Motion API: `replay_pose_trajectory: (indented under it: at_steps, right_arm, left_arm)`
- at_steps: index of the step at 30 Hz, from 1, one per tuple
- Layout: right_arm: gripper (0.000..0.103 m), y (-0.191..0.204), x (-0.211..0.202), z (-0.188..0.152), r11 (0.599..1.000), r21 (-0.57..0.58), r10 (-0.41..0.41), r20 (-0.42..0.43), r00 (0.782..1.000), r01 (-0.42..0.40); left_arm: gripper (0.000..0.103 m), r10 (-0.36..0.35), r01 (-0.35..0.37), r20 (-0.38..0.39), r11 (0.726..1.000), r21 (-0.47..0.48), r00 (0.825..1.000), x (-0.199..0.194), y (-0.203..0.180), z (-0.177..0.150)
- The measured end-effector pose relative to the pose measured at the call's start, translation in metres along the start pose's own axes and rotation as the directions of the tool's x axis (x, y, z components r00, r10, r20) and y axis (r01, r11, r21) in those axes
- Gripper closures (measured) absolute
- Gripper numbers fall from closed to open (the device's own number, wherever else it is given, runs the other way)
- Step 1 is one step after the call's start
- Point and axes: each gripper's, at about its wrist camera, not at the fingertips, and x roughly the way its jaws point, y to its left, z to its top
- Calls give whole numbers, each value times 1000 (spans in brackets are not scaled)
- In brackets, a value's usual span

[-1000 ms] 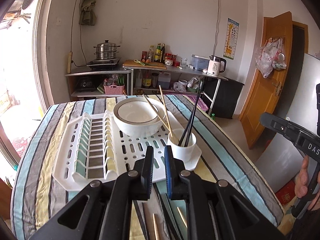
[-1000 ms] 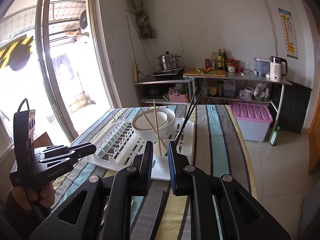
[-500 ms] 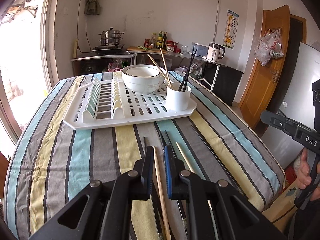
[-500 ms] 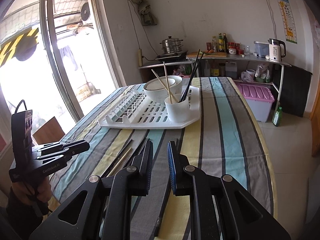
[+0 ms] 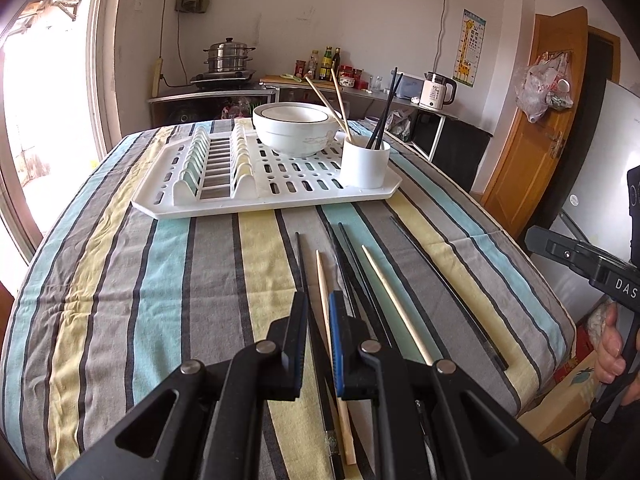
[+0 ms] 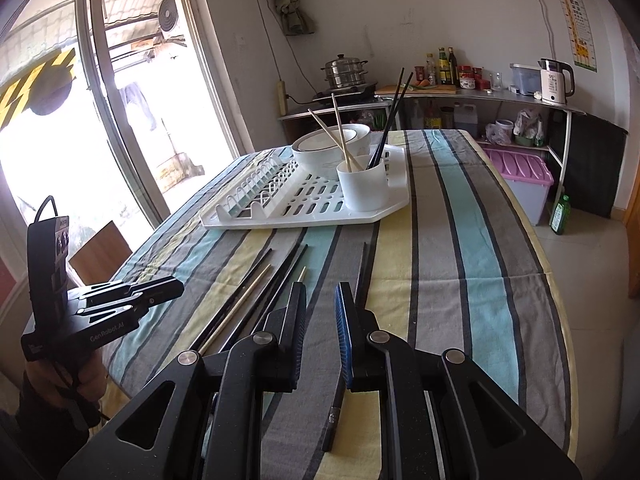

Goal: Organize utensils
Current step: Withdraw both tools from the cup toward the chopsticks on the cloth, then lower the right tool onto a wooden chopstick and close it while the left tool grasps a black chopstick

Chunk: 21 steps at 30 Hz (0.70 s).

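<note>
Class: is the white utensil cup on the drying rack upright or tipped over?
Upright. The white utensil cup stands on the drying rack, mouth up, chopsticks leaning out.

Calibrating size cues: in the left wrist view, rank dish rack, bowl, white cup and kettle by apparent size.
1. Dish rack, by far largest.
2. Bowl.
3. White cup.
4. Kettle, smallest, but it stands much farther back, so true size is unsure.
</note>
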Motion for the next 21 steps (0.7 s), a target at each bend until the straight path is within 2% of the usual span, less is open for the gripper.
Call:
replay_pose_trajectory:
  at_steps: [6, 10, 21]
  right_arm:
    - [88, -1, 12, -1, 1000, 3, -5, -26, 1000, 5]
    - [88, -3, 20, 1, 1000, -1, -11, -42, 999, 10]
    - [88, -1, 54, 5, 1000, -3, -12, -108, 994, 12]
  left_arm:
    - [91, 5, -5, -25, 1000, 5, 1000, 13, 3, 5]
    - [84, 12, -12, -48, 1000, 14, 999, 25, 5, 10]
    - [84, 27, -24, -134, 999, 21, 991, 69, 13, 24]
